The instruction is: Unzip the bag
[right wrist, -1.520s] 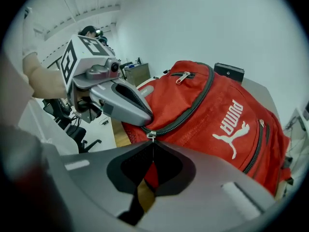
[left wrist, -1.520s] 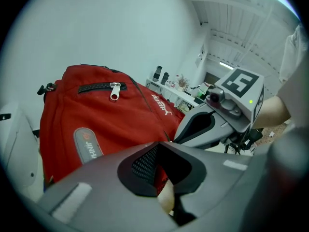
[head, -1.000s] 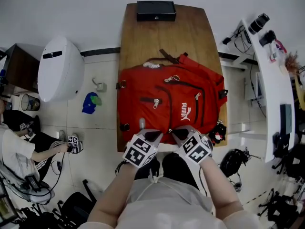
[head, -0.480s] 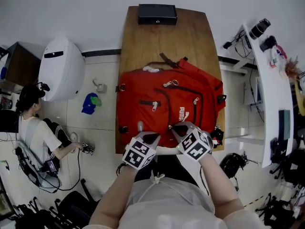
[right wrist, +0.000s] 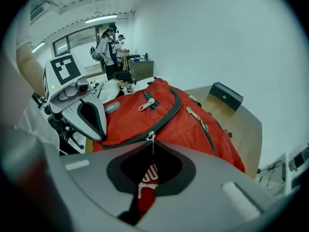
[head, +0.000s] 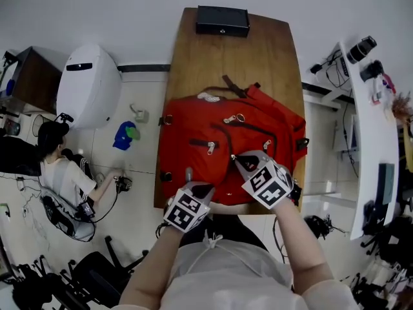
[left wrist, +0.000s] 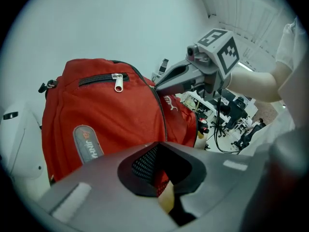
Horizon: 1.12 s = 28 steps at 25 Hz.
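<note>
Lying flat on the brown wooden table (head: 232, 63), the red fabric backpack (head: 193, 124) is being pinched at its near edge by the closed left gripper (head: 195, 187), while the right gripper (head: 236, 158) is clamping its jaws on the metal zipper pull (right wrist: 151, 137) of the black curved zipper (right wrist: 168, 116).

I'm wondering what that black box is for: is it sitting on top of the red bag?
No, the black box sits at the far end of the wooden table, apart from the red backpack.
</note>
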Each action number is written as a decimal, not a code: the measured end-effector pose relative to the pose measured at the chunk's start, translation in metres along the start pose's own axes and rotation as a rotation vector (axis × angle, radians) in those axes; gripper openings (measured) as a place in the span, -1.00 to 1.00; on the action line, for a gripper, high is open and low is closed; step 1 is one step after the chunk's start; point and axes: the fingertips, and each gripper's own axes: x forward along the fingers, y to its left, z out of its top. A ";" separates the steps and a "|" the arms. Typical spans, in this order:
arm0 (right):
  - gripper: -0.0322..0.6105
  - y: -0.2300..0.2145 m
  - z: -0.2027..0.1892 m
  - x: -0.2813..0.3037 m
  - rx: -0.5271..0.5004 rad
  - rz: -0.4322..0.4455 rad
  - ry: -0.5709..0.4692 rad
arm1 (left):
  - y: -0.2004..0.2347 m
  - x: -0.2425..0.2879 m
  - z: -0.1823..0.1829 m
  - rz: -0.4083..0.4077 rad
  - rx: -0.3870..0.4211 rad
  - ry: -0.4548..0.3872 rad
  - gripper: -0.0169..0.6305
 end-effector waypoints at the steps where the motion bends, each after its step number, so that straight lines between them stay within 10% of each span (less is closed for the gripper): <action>1: -0.86 -0.005 0.003 0.000 -0.001 0.000 -0.006 | 0.001 0.001 -0.001 -0.001 -0.007 0.008 -0.93; 28: -0.84 -0.071 0.068 0.024 0.032 0.024 -0.146 | 0.007 0.002 0.007 -0.008 -0.115 0.001 -0.93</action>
